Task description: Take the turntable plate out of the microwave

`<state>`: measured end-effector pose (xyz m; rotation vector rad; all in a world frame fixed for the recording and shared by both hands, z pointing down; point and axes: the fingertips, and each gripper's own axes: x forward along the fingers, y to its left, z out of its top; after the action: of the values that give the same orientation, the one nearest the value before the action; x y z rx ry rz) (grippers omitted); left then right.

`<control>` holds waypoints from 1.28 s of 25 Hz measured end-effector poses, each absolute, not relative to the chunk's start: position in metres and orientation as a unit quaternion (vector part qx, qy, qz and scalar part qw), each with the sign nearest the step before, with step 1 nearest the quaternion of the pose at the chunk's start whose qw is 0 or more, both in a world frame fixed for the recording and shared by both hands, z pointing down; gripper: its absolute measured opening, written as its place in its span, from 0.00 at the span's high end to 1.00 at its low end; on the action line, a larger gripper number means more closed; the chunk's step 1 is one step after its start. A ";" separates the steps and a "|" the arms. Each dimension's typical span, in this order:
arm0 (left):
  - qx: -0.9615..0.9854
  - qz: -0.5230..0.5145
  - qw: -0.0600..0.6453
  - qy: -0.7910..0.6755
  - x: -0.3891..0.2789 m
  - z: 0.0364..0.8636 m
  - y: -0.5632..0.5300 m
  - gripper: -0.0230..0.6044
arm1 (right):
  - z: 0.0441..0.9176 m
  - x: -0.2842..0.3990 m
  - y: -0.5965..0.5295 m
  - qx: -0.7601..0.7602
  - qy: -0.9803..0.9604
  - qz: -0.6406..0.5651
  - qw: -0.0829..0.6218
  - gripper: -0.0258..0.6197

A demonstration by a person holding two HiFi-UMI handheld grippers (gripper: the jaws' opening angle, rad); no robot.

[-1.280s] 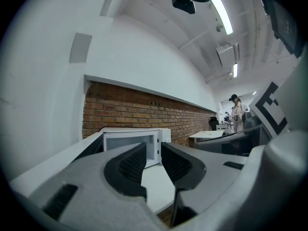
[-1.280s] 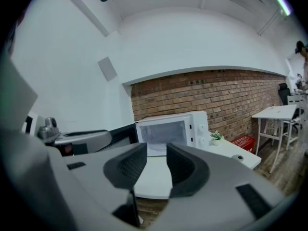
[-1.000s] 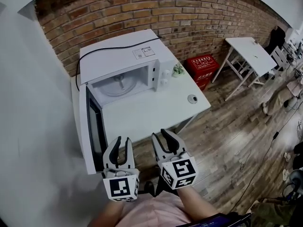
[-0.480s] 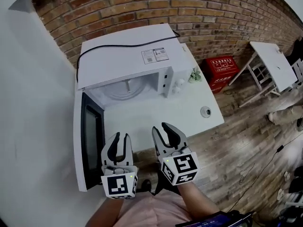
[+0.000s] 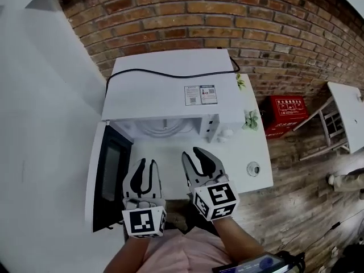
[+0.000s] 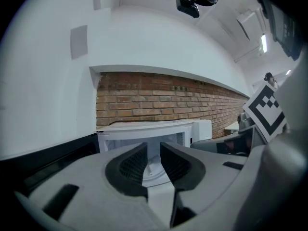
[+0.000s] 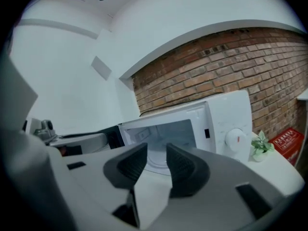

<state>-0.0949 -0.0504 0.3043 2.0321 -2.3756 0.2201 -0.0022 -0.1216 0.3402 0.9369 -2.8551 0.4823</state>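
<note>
The white microwave (image 5: pixel 170 92) stands on a white table (image 5: pixel 250 152) against the brick wall, with its door (image 5: pixel 108 172) swung open to the left. The glass turntable plate (image 5: pixel 165 128) lies inside the cavity, only its front edge showing in the head view. Both grippers hover over the table's front, short of the opening and apart from the plate. My left gripper (image 5: pixel 147 165) has its jaws a narrow gap apart with nothing between them; past that gap, the plate (image 6: pixel 153 170) shows. My right gripper (image 5: pixel 193 153) is open wider and empty, pointing at the cavity and plate (image 7: pixel 156 163).
A black cable (image 5: pixel 170 74) runs over the microwave's top. A small potted plant (image 5: pixel 250 120) and a small round object (image 5: pixel 253 168) sit on the table's right side. A red crate (image 5: pixel 287 114) and a white folding table (image 5: pixel 347 112) stand on the wooden floor at right.
Both grippers have come forward over the table towards the microwave, which now lies straight ahead instead of off to the left. Neither gripper's jaw gap has visibly changed.
</note>
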 end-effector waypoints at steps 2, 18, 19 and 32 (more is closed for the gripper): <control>0.640 0.072 0.000 -0.765 -0.095 0.299 -0.055 0.84 | 0.337 -0.007 -0.129 0.294 -0.941 0.157 0.048 0.76; 0.622 0.072 0.025 -0.779 -0.133 0.321 -0.089 0.84 | 0.364 -0.047 -0.159 0.269 -0.943 0.177 0.084 0.76; 0.622 0.071 0.028 -0.779 -0.136 0.324 -0.090 0.85 | 0.368 -0.050 -0.161 0.270 -0.942 0.180 0.088 0.76; 0.626 0.063 0.088 -0.773 -0.167 0.389 -0.105 0.86 | 0.457 -0.067 -0.163 0.300 -0.908 0.242 0.165 0.74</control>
<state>-0.1670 -0.1047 0.3893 1.8629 -2.3005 0.1888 -0.0670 -0.1625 0.4566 0.8536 -2.5875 0.6887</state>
